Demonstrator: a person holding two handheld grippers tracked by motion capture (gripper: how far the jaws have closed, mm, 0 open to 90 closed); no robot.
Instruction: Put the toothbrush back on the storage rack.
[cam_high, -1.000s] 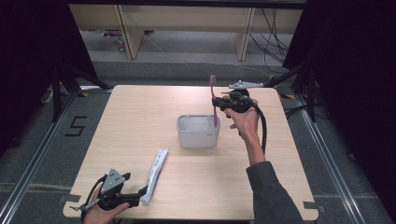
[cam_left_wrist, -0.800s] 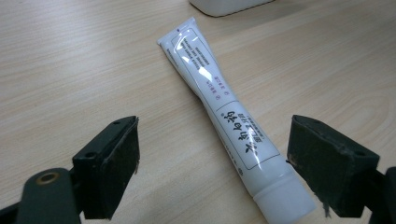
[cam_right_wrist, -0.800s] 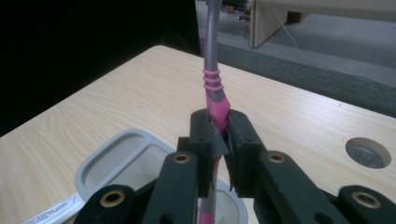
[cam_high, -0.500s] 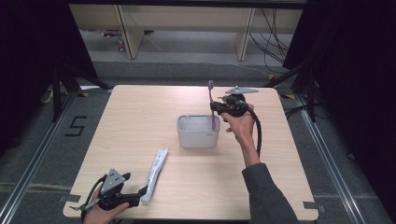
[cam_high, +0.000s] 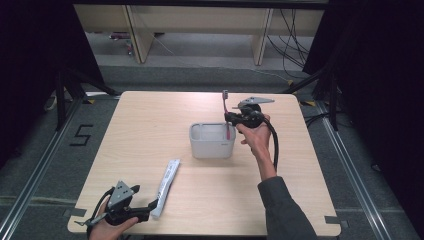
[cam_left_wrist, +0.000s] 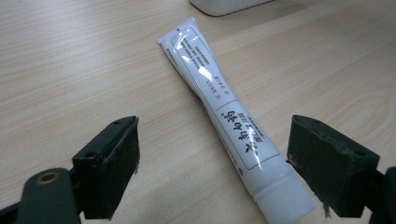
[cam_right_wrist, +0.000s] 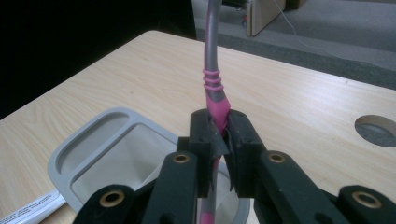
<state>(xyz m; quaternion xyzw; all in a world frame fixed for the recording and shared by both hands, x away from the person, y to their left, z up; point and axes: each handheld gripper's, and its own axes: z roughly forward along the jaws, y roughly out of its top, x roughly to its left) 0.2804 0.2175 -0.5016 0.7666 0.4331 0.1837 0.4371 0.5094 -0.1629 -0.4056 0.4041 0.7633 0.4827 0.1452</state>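
The right hand-held gripper is clamped tight on a pink toothbrush, holding it pretty much upright with the brush head up top, right over the far right edge of the grey tub in the middle of the table. Down at the near left corner, the left hand-held gripper sits wide open, its jaws on either side of the cap end of a white toothpaste tube that lies flat on the table.
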